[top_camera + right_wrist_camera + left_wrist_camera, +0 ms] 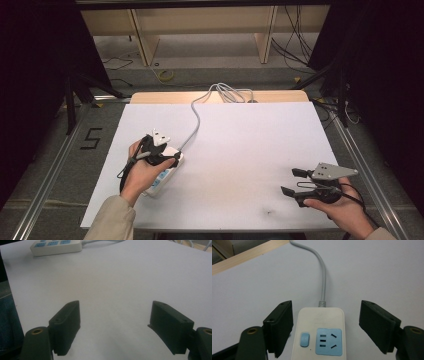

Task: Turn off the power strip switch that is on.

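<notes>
A white power strip (162,179) with blue sockets lies at the left of the white board (240,145), partly under a person's hand. My left gripper (165,156) hovers over its cable end. In the left gripper view the left gripper (325,317) is open, with one jaw on each side of the power strip (320,322) and a gap between each jaw and the strip. The grey cable (323,277) leaves the strip away from me. My right gripper (290,181) stands open over the board's front right with nothing in it. The right gripper (115,320) faces the far-off power strip (56,246).
The grey cable (195,120) runs to a loose coil (230,92) on the wooden table edge (150,97) at the back. Metal rails flank the board, and a "5" mark (91,137) is on the floor at the left. A small dark speck (270,212) sits near the front edge.
</notes>
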The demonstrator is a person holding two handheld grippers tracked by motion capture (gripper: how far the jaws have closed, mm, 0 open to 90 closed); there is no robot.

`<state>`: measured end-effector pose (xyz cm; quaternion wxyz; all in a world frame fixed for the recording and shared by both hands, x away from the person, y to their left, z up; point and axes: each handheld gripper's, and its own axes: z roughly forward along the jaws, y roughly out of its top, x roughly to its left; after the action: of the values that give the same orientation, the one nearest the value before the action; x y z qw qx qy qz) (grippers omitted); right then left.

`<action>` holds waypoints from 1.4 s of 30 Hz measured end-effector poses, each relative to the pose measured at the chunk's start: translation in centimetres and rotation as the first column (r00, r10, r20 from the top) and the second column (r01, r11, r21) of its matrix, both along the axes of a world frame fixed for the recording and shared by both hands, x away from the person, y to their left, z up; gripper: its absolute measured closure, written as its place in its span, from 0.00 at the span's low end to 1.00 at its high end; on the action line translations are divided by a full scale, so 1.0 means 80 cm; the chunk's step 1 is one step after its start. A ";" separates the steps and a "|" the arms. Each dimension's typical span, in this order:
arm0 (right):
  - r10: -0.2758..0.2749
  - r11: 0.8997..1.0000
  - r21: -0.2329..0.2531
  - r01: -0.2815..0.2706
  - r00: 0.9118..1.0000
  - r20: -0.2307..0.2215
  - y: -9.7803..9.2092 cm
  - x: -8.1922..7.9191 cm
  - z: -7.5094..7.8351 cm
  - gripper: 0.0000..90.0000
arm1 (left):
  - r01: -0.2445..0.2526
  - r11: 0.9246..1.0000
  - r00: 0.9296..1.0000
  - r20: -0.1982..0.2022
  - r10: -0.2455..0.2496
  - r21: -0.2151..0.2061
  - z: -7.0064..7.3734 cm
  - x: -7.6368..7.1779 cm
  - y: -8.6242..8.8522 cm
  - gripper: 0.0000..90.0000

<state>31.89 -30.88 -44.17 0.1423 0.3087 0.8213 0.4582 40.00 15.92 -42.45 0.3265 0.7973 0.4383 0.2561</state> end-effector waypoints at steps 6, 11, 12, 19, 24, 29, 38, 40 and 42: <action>0.004 1.000 0.001 -0.004 1.000 0.002 0.000 0.000 0.000 0.28 | 0.031 1.000 1.000 0.001 -0.031 0.001 0.002 -0.002 -0.011 0.29; 0.002 1.000 0.000 -0.002 1.000 -0.001 0.000 0.000 0.000 0.28 | 0.058 0.998 0.998 0.006 -0.058 0.006 0.004 -0.004 -0.020 0.28; 0.003 1.000 -0.001 -0.003 1.000 0.000 0.000 0.000 0.000 0.28 | 0.065 0.998 0.998 0.006 -0.065 0.011 0.005 -0.005 -0.022 0.28; 0.004 1.000 0.001 -0.004 1.000 0.001 0.000 0.000 0.000 0.28 | 0.099 0.995 0.995 0.021 -0.099 0.008 0.010 -0.010 -0.038 0.27; 0.003 1.000 0.001 -0.003 1.000 0.000 0.000 0.000 0.000 0.28 | 0.126 0.992 0.992 0.023 -0.126 0.029 0.010 -0.012 -0.049 0.27; 0.002 1.000 0.000 -0.002 1.000 0.001 0.000 0.000 0.000 0.28 | 0.142 0.989 0.989 0.027 -0.143 0.031 0.010 -0.015 -0.057 0.27; 0.003 1.000 0.002 -0.003 1.000 0.001 0.000 0.000 0.000 0.28 | 0.179 0.982 0.983 0.025 -0.181 0.059 0.010 -0.019 -0.070 0.26; 0.003 1.000 0.002 -0.003 1.000 0.001 0.000 0.000 0.000 0.28 | 0.184 0.981 0.982 0.026 -0.185 0.060 0.010 -0.020 -0.073 0.25; 0.002 1.000 0.002 -0.002 1.000 0.001 0.000 0.000 0.000 0.28 | 0.193 0.979 0.980 0.027 -0.195 0.068 0.010 -0.021 -0.077 0.25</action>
<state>31.88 -30.90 -44.17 0.1418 0.3076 0.8213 0.4591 38.35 9.79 -41.67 0.3309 0.8421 0.3444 0.2506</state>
